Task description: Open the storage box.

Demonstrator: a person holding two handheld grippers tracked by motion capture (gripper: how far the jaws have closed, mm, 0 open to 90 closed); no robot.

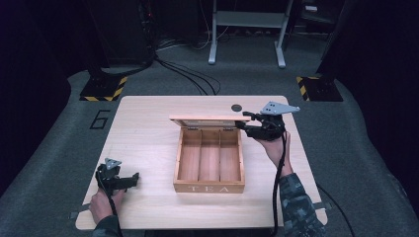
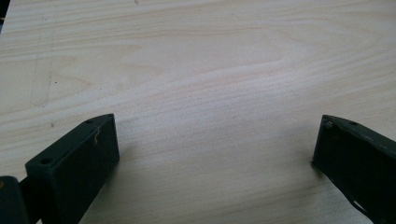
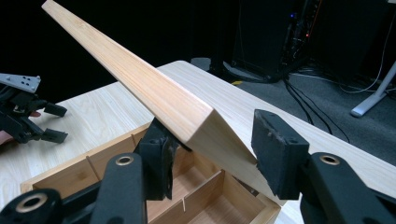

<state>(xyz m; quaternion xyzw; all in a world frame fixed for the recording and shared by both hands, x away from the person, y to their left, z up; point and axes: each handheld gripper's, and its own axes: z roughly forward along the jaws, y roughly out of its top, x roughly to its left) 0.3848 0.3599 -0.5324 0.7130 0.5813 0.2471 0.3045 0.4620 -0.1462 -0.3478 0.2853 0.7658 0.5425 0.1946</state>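
A wooden tea box (image 1: 209, 187) with three bare compartments stands mid-table, the word TEA on its front wall. Its hinged lid (image 1: 207, 118) stands raised at the back edge. My right gripper (image 1: 243, 121) is at the lid's right corner and shut on it. In the right gripper view the lid (image 3: 140, 79) runs away up-left, its corner pinched between the jaws of my right gripper (image 3: 212, 144), over the box's compartments (image 3: 205, 186). My left gripper (image 1: 134, 178) rests near the table's front left, well apart from the box. Its jaws stand wide open over bare wood (image 2: 215, 140).
The light wooden table (image 1: 148, 133) has free surface left of the box. A small dark round spot (image 1: 236, 107) sits behind the lid. Beyond the table are floor cables (image 1: 188, 74), yellow-black taped bases (image 1: 104, 89) and a grey stand's legs (image 1: 247, 29).
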